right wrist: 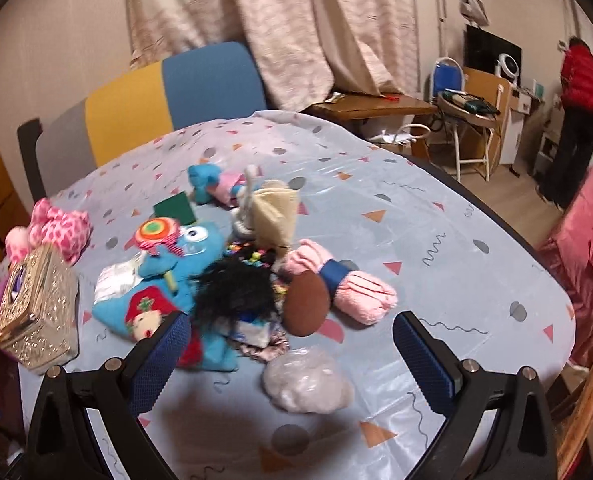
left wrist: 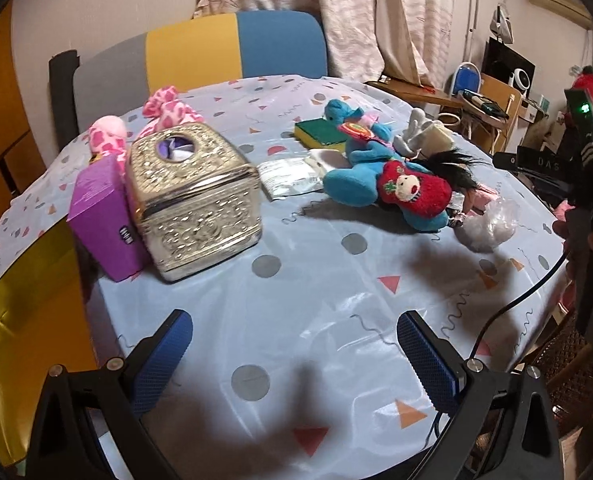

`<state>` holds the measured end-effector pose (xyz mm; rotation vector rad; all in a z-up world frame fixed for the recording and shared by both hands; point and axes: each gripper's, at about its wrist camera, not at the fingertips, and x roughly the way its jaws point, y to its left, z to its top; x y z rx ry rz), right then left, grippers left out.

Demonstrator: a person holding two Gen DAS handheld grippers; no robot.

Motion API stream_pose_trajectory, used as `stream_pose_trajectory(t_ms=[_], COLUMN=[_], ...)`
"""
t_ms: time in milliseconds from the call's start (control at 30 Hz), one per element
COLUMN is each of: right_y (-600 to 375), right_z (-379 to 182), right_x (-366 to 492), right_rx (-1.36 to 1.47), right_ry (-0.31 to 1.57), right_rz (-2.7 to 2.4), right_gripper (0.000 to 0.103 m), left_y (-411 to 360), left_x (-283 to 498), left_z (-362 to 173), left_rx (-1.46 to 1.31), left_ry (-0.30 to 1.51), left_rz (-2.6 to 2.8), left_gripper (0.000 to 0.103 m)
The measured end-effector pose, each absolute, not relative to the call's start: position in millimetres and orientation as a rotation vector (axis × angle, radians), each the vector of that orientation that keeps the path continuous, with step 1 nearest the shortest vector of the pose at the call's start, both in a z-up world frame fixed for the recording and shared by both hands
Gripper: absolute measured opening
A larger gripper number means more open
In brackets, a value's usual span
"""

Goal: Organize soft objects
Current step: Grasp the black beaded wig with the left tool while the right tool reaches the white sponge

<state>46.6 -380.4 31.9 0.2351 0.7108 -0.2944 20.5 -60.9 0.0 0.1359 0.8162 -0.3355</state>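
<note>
A heap of soft toys lies mid-table: a blue plush monster [left wrist: 360,184] [right wrist: 192,264] with a red strawberry plush [left wrist: 414,194] on it, black doll hair [right wrist: 232,292], a pink plush roll [right wrist: 352,288], a brown pad [right wrist: 306,304] and a clear bag of white stuffing [right wrist: 308,380] [left wrist: 486,226]. A second blue plush [left wrist: 338,112] lies by a green sponge [left wrist: 320,132]. A pink spotted plush [left wrist: 164,110] sits behind the silver tissue box [left wrist: 194,200]. My left gripper [left wrist: 294,352] is open and empty over bare cloth. My right gripper [right wrist: 290,354] is open, empty, just before the stuffing bag.
A purple box [left wrist: 104,216] stands left of the tissue box. A white packet [left wrist: 288,178] lies flat. The table [left wrist: 296,280] has a patterned light-blue cover. A colour-block chair [left wrist: 216,52] stands behind it. The right gripper's body [left wrist: 588,152] hangs at the right edge.
</note>
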Motion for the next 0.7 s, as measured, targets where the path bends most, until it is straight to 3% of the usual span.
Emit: stream_pose_trajectory(t_ms=[267, 533, 700], right_y=[-402.3, -439.2, -445.4], right_z=[23.3, 13.8, 12.3], right_x=[47.4, 37.1, 34.6], right_rx=[0.412, 0.647, 0.680], right_ry=[0.711, 0.694, 0.683], right_rz=[-0.224, -0.264, -0.274], right_gripper=[0.103, 0.103, 0.103], left_y=[-89.0, -131.7, -154.9], left_x=[35.3, 91.7, 138.2], left_z=[1.9, 5.2, -4.8], left_rx=[0.158, 0.130, -0.001], left_ry=[0.781, 0.878, 1.003], left_rz=[-0.447, -0.588, -0.616], left_gripper=[0.103, 0.102, 0.090])
